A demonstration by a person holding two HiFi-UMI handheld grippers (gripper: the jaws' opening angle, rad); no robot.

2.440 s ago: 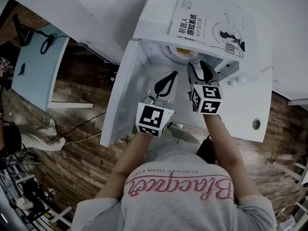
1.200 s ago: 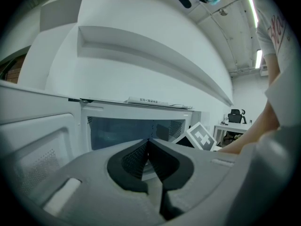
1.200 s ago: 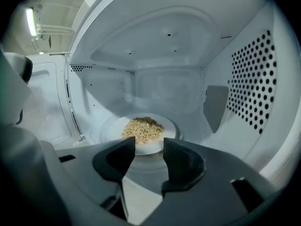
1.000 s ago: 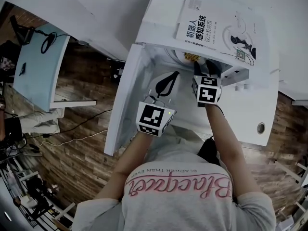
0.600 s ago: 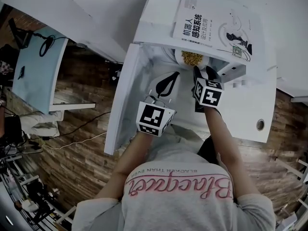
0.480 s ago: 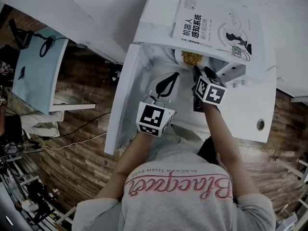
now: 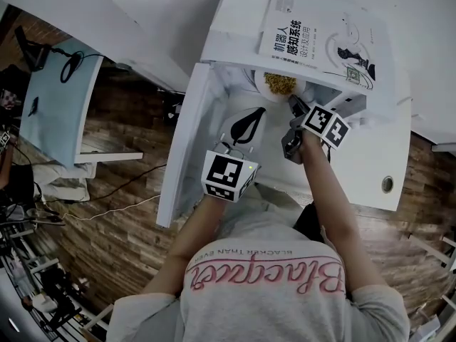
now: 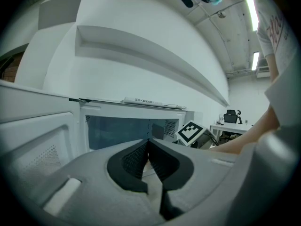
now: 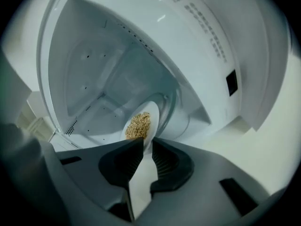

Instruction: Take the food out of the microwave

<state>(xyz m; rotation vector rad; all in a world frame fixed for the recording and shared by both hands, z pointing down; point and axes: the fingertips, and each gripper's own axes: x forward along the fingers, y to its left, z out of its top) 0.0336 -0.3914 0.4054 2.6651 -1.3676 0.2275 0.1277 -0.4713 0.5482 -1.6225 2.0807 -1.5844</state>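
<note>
A white plate heaped with yellow-brown grainy food sits inside the open white microwave. My right gripper reaches into the cavity, rolled onto its side. In the right gripper view its jaws are closing, and the plate's near rim is pinched between the pads of the right gripper. My left gripper hovers shut and empty in front of the opening, left of the plate. In the left gripper view the left gripper's pads meet, and the right gripper's marker cube shows beyond.
The microwave door hangs open to the left. A book lies on the microwave's top. The glass turntable lies under the plate. The white counter runs to the right, and a pale table stands at far left.
My right gripper has rolled over to the right, its marker cube swinging aside, and its jaws have come together on the plate's rim. The left gripper has stayed where it was.
</note>
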